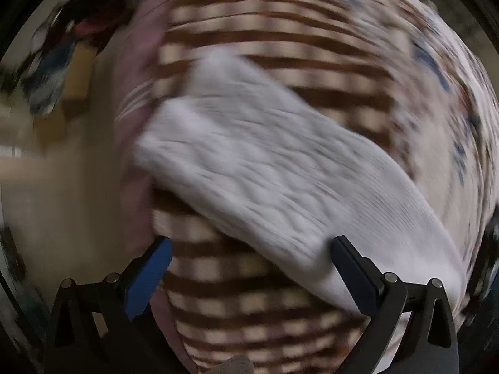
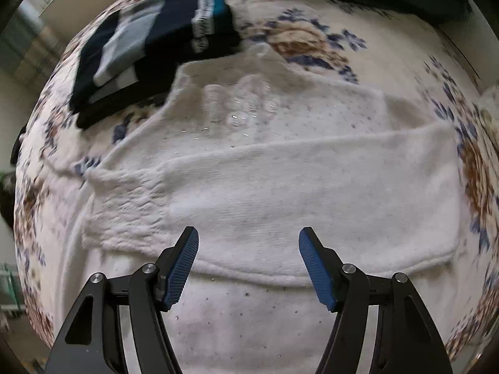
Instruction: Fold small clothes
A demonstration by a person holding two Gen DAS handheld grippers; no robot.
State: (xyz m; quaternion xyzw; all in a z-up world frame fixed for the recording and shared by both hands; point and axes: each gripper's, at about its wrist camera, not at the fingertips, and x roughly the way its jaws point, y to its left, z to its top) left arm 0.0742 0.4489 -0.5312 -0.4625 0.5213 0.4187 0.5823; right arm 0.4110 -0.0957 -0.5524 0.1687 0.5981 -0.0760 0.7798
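sweater point(image 2: 280, 187), white knit, lies flat on the floral blanket point(image 2: 312, 43), one sleeve folded across the body. right gripper point(image 2: 248, 268) over its lower half, jaws wide apart, nothing between them. dark striped garment point(image 2: 149, 46) folded at the blanket's far left, touching the sweater's shoulder. left view is blurred: left gripper point(image 1: 249, 274) spread open above a brown checked cloth point(image 1: 265, 46), with a white knit piece point(image 1: 265, 171) lying diagonally over the cloth, against the right finger.
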